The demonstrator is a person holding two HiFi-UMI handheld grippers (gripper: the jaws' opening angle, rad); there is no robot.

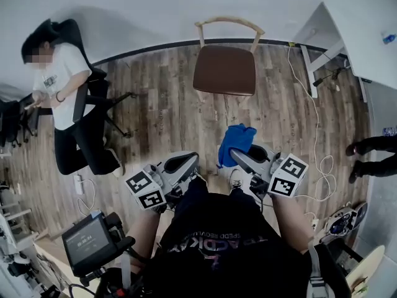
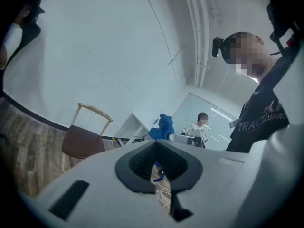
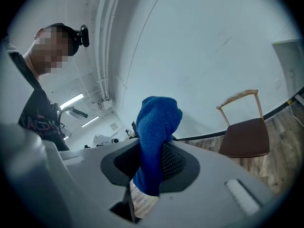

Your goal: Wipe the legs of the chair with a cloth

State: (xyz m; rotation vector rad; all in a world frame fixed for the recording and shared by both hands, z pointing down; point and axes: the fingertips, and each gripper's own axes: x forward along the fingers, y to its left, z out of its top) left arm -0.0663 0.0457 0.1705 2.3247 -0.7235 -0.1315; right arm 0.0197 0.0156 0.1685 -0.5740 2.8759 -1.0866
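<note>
A wooden chair [image 1: 224, 69] with a brown seat stands on the wood floor ahead of me, well beyond both grippers. Its legs are mostly hidden under the seat in the head view. A blue cloth [image 1: 237, 143] sticks up out of my right gripper [image 1: 240, 158], which is shut on it. The right gripper view shows the cloth [image 3: 156, 127] pinched between the jaws of the right gripper [image 3: 151, 177], with the chair [image 3: 246, 137] far off to the right. My left gripper [image 1: 188, 164] is held level beside the right one. Its jaws are shut on nothing in the left gripper view [image 2: 156, 174], where the chair [image 2: 83, 141] shows at the left.
A person [image 1: 65, 98] sits in a black office chair at the left. A white desk [image 1: 347, 30] stands at the back right, with cables [image 1: 316, 148] trailing over the floor below it. A device with a screen [image 1: 90, 241] sits at lower left. Someone's feet [image 1: 366, 157] show at the right edge.
</note>
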